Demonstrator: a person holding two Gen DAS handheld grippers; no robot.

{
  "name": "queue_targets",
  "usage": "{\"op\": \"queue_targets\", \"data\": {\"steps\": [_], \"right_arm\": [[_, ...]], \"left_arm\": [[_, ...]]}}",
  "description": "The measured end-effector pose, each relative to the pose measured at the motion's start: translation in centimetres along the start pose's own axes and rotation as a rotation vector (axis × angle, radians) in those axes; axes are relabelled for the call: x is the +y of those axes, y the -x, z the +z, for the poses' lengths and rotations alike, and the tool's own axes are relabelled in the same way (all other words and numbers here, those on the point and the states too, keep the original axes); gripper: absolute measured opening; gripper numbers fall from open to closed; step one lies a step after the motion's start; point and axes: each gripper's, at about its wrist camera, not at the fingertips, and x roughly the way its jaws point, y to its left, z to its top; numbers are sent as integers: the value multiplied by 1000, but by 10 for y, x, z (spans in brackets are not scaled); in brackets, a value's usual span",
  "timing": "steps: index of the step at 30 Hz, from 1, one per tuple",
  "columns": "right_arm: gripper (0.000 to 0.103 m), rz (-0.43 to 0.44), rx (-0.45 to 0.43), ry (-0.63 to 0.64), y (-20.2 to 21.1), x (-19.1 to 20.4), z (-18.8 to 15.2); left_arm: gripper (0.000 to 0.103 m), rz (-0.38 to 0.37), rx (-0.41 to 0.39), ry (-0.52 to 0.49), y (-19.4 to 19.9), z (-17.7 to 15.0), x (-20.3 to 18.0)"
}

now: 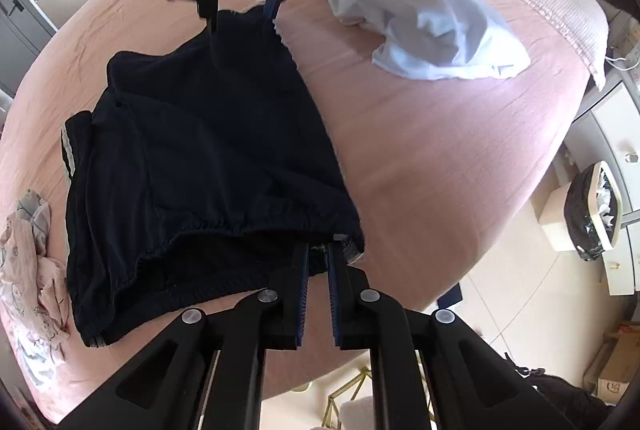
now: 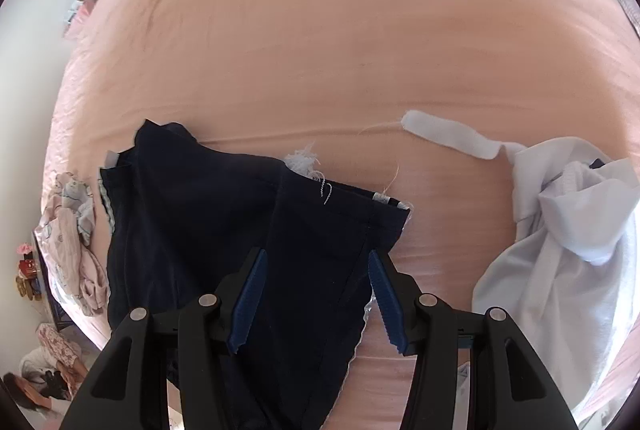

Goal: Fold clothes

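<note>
folding step: dark navy cloth shorts (image 1: 208, 165) lie on the pink-sheeted bed (image 1: 420, 157), near its front edge.
left gripper (image 1: 318, 262): pressed together, pinching the elastic waistband.
right gripper (image 2: 316, 290): half spread over the hem end, grip on cloth unclear.
long axis: waistband toward front edge, hems toward the bed's middle.
risk: thin waistband pinch may slip, so the layers bunch.

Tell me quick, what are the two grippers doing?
Left gripper: shut on the waistband of the dark shorts.
Right gripper: open over the shorts, holding nothing.
</note>
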Motion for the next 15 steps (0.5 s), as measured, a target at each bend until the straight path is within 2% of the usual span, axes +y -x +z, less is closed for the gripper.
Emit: {"op": "queue_targets", "data": {"steps": [3, 9, 12, 15], "right_arm": [[52, -45, 21, 8, -8, 0, 0], [52, -48, 43, -20, -17, -4, 2], [52, -41, 49, -21, -20, -4, 2], [52, -38, 44, -25, -21, -5, 3]], "left_arm": [[8, 4, -10, -2, 3, 2, -1], [8, 25, 39, -3, -12, 7, -7], [8, 76, 20, -17, -20, 8, -8], [8, 36, 70, 23, -31, 6, -2]]}}
